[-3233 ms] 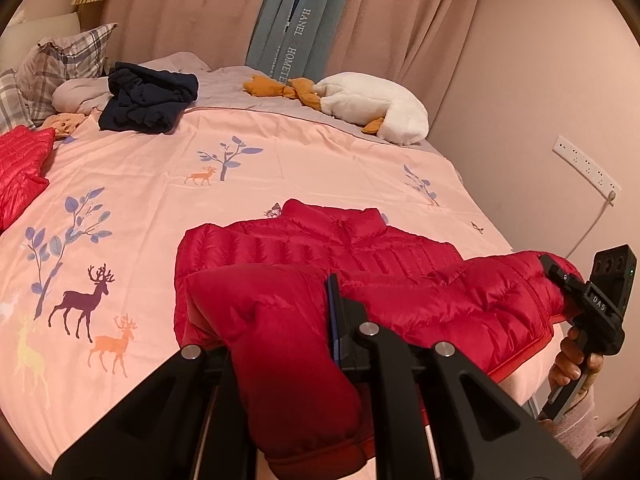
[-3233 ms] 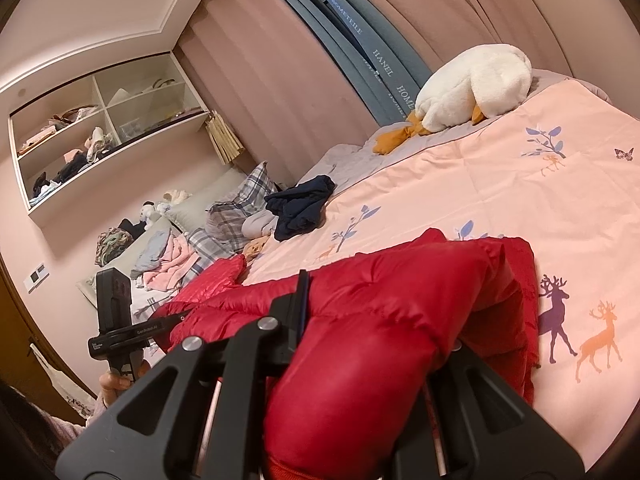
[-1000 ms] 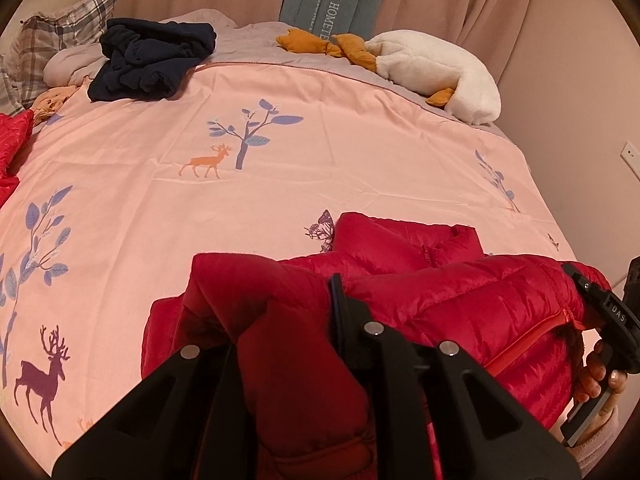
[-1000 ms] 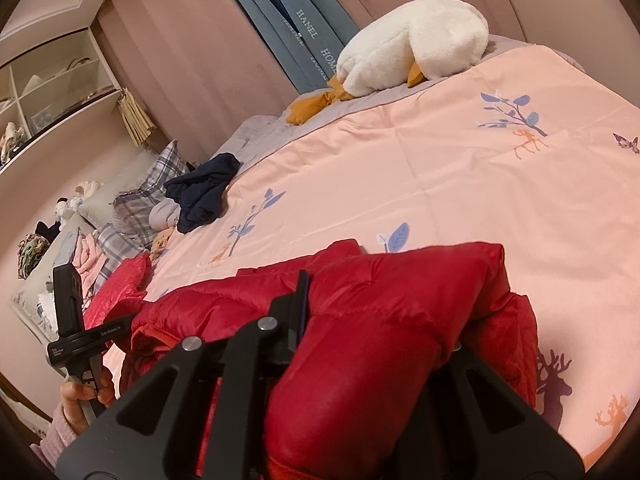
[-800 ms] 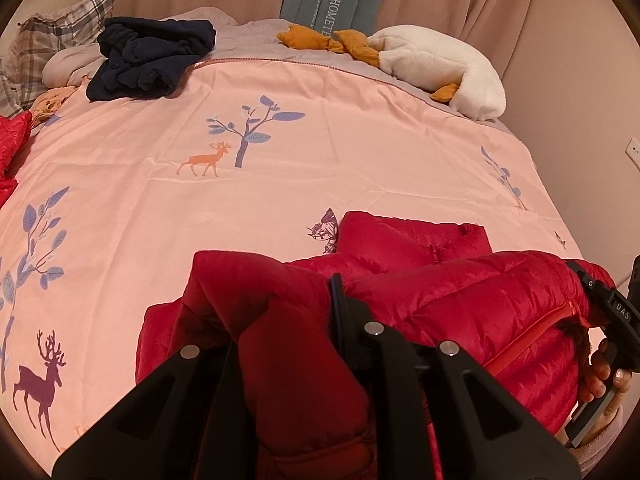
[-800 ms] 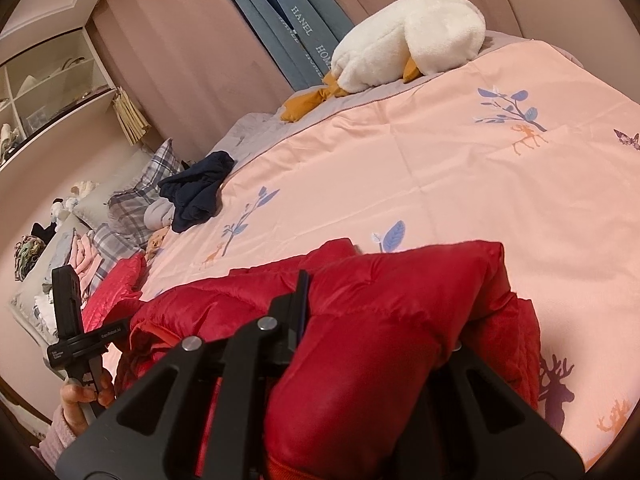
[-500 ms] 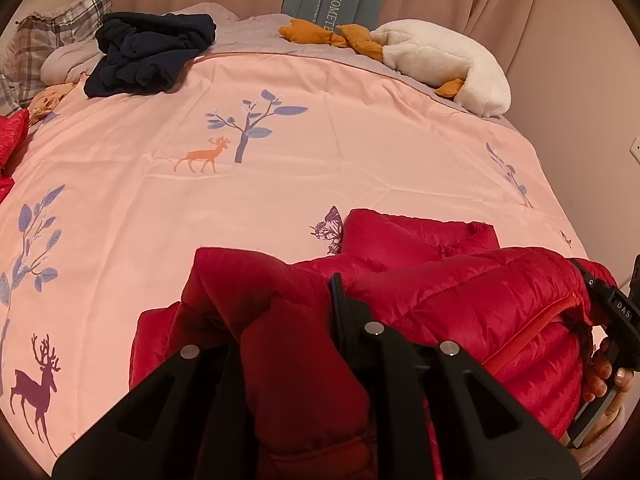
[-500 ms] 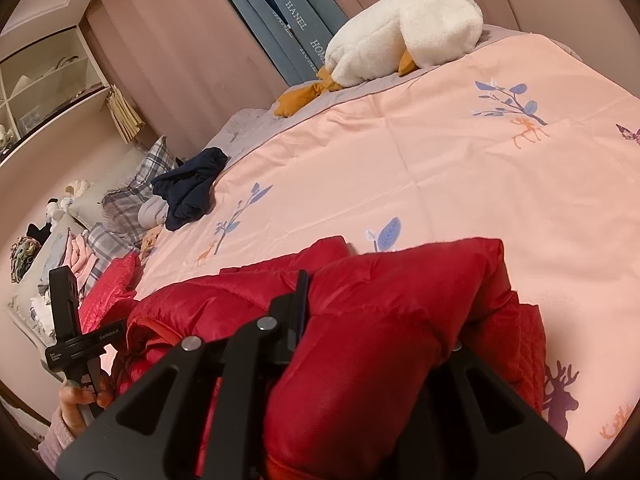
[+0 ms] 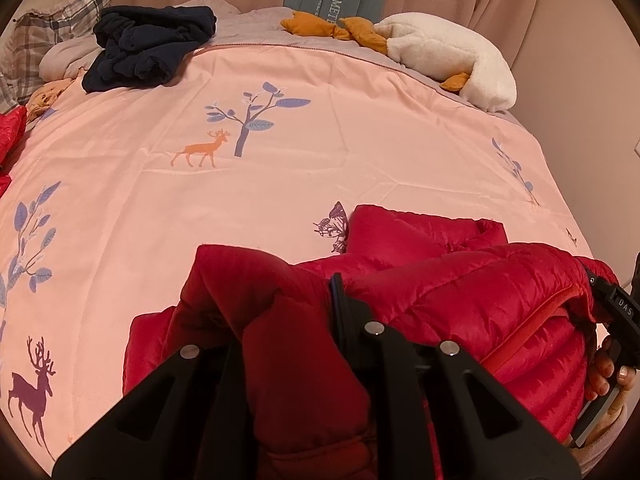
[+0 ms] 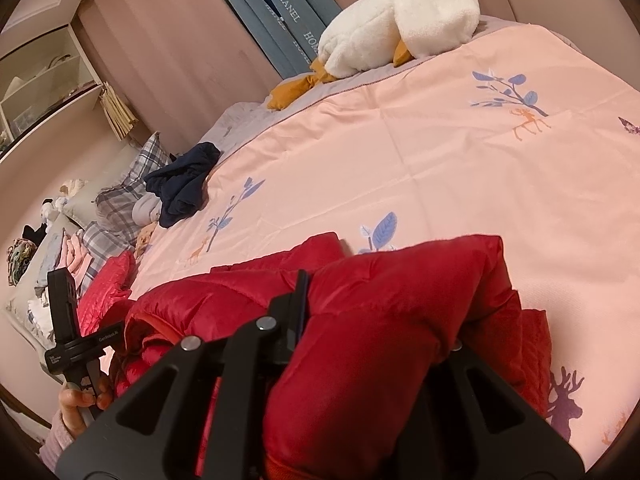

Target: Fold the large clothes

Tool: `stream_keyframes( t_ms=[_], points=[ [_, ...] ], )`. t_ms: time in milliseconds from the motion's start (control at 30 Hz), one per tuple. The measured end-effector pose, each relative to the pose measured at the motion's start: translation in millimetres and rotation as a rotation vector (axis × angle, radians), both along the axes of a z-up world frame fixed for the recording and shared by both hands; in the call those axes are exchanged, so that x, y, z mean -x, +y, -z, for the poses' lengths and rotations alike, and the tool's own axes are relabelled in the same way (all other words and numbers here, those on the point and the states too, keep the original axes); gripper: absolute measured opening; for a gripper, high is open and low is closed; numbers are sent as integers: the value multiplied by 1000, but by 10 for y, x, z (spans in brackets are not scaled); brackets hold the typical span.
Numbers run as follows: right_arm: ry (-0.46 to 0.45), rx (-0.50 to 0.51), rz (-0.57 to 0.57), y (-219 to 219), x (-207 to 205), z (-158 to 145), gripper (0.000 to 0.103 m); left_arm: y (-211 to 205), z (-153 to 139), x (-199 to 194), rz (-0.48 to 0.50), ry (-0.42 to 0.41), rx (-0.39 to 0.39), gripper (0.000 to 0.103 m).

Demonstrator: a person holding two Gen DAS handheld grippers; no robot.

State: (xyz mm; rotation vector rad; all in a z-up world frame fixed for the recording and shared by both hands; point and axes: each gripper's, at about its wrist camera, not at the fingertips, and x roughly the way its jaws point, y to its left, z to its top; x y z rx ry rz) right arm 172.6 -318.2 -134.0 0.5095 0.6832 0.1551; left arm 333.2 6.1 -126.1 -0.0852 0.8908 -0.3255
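— Red quilted jacket [image 9: 460, 292]: where is it shown?

— It is seen bunched on the near part of the pink bedcover [image 9: 280, 160], its collar end lying flat toward the middle of the bed, its near edge lifted and doubled over.

— How are the tongs shown?

— Both are clenched on the jacket. The left gripper [image 9: 320, 320] is closed on a thick fold at the jacket's left corner; the right gripper [image 10: 316, 312] is closed on the opposite corner. In the left view the right gripper's handle is seen at the far right edge, held by a hand [image 9: 608, 376]; in the right view the left handle is held by the other hand [image 10: 80, 400].

— What lies around it?

— A navy garment [image 9: 152, 48] is heaped at the far left of the bed, beside plaid pillows [image 9: 52, 32]. A white plush goose [image 9: 452, 64] with orange feet is laid along the far edge, before beige curtains [image 10: 180, 48]. Another red garment [image 10: 108, 288] is seen at the left edge.
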Motion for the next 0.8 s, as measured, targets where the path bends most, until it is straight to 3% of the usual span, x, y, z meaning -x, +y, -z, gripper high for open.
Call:
stream_keyframes(
  t_ms=[800],
  points=[
    [51, -16, 6, -34, -153, 94, 13, -49, 96, -106, -14, 28, -8, 15]
  ],
)
